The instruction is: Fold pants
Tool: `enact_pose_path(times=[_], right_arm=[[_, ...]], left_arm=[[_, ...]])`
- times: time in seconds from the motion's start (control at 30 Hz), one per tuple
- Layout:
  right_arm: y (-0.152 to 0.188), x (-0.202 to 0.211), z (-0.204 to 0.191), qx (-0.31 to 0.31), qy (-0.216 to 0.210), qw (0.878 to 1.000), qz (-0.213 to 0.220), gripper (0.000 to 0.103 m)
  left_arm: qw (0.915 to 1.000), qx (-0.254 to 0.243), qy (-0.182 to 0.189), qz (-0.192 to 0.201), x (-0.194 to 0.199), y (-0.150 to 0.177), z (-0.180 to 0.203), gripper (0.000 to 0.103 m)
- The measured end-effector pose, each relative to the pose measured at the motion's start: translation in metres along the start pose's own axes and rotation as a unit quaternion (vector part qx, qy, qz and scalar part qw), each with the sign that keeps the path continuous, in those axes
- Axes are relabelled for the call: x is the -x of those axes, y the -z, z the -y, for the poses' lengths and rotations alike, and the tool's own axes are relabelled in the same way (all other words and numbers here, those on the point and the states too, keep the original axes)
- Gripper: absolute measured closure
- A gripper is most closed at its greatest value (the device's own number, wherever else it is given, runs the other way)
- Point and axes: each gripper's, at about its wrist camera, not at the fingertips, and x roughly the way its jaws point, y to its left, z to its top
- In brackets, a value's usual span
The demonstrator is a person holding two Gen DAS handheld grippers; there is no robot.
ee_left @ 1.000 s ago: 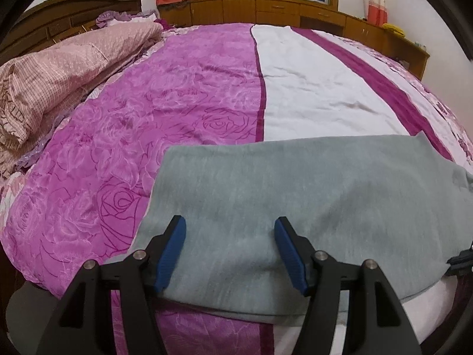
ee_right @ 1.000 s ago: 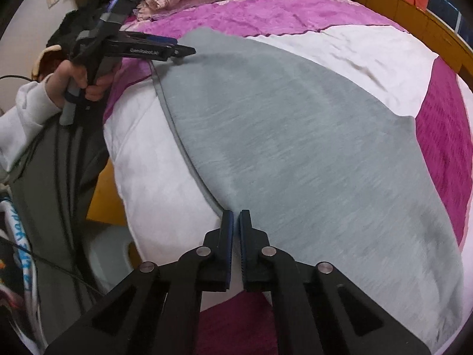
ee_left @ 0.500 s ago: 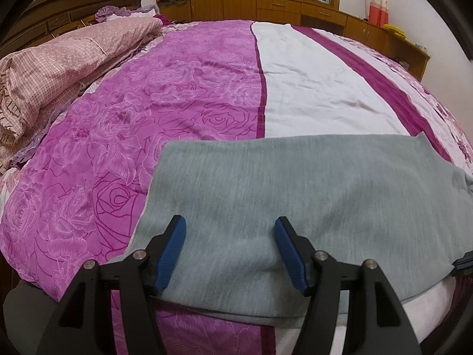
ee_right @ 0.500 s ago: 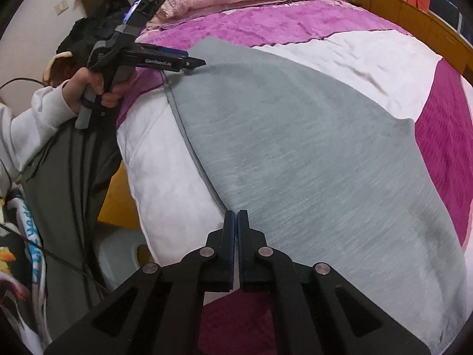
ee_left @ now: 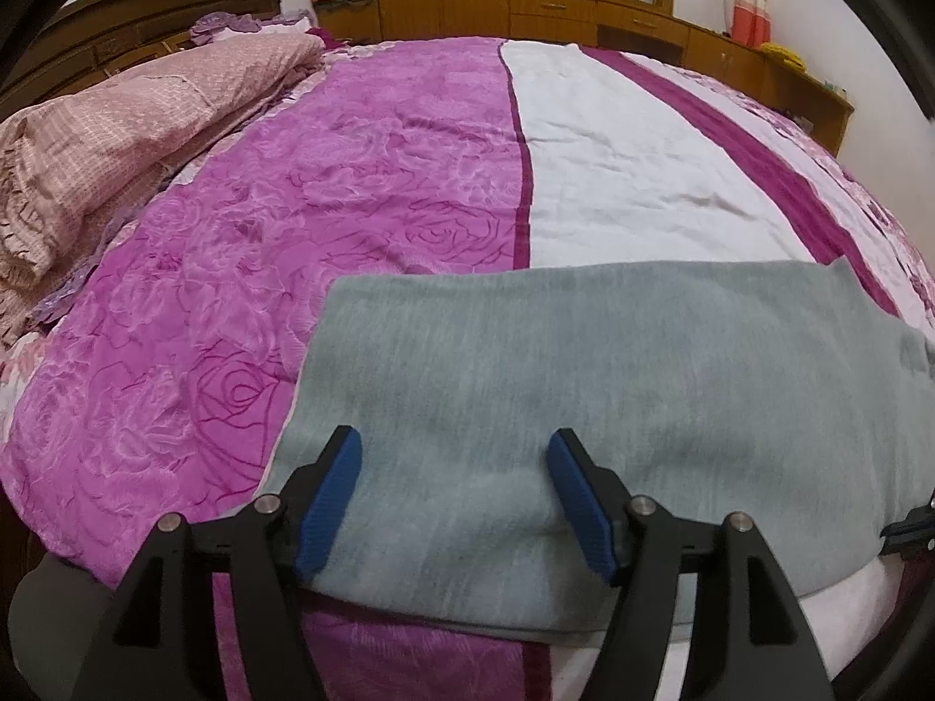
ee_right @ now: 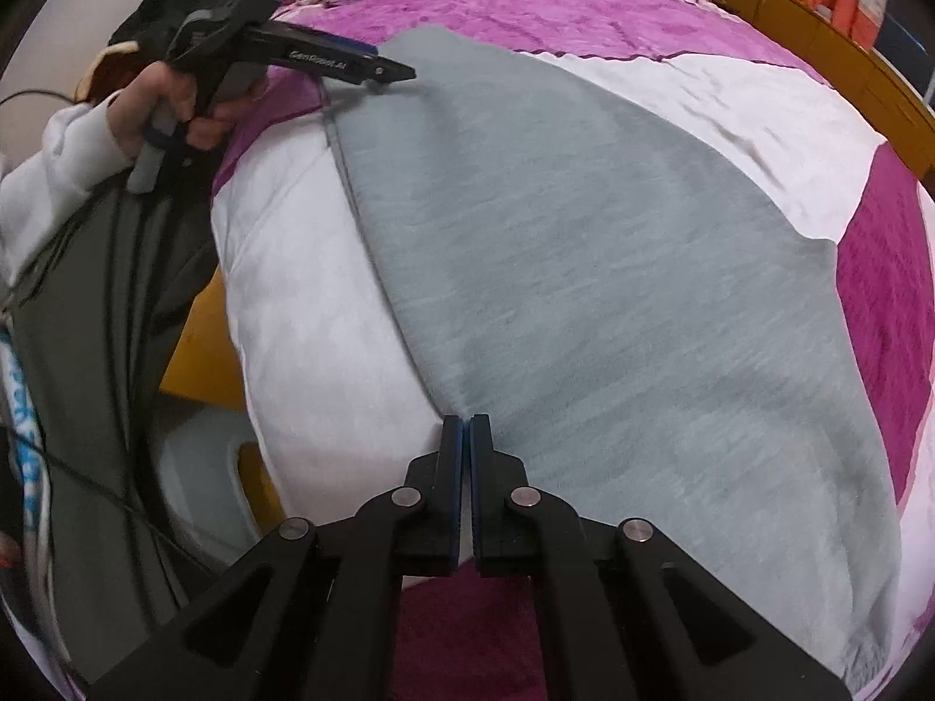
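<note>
The grey pants (ee_left: 613, 374) lie flat along the near edge of the bed, folded into a long slab; they also fill the right wrist view (ee_right: 613, 269). My left gripper (ee_left: 456, 450) is open, its blue pads either side of the pants' near edge at the left end, just above the cloth. It also shows in the right wrist view (ee_right: 403, 73), held in a hand. My right gripper (ee_right: 466, 426) is shut at the pants' near hem; whether cloth is pinched between the pads is unclear. Its tip shows at the right edge of the left wrist view (ee_left: 914, 526).
The bed has a magenta and white rose-patterned cover (ee_left: 362, 175). A pink quilt (ee_left: 117, 134) is piled at the far left by the headboard. Wooden cabinets (ee_left: 584, 11) run under the window. The person's body and cables (ee_right: 87, 304) are beside the bed edge.
Both views shift slightly; the left gripper stays open over the pants' left end and the right gripper stays shut at the hem. The pants have not visibly moved.
</note>
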Motion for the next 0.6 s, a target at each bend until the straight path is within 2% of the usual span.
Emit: enact_pose_path(times=[0.13, 0.27, 0.3, 0.37, 0.43, 0.47, 0.6], right_arm=[[0.001, 0.020, 0.013, -0.051, -0.022, 0.997, 0.044, 0.101], [0.007, 0.028, 0.041, -0.130, -0.032, 0.988, 0.075, 0.098], [0.009, 0.026, 0.050, -0.153, -0.030, 0.985, 0.075, 0.098], [0.012, 0.019, 0.060, -0.173, -0.016, 0.983, 0.063, 0.098], [0.017, 0.006, 0.064, -0.183, 0.000, 0.983, 0.021, 0.098], [0.020, 0.001, 0.065, -0.187, 0.000, 0.982, 0.005, 0.098], [0.022, 0.013, 0.070, -0.211, -0.003, 0.977, 0.005, 0.098]], left_arm=[[0.9993, -0.010, 0.021, 0.028, 0.025, -0.006, 0.017, 0.033], [0.9964, -0.033, 0.062, 0.047, 0.038, -0.011, 0.054, 0.033], [0.9955, -0.042, 0.070, 0.049, 0.038, -0.011, 0.065, 0.037], [0.9941, -0.064, 0.078, 0.041, 0.032, -0.007, 0.083, 0.056], [0.9942, -0.081, 0.071, 0.010, 0.017, 0.001, 0.098, 0.084], [0.9951, -0.079, 0.059, -0.007, 0.007, 0.008, 0.100, 0.088], [0.9945, -0.094, 0.045, 0.006, 0.005, 0.017, 0.104, 0.088]])
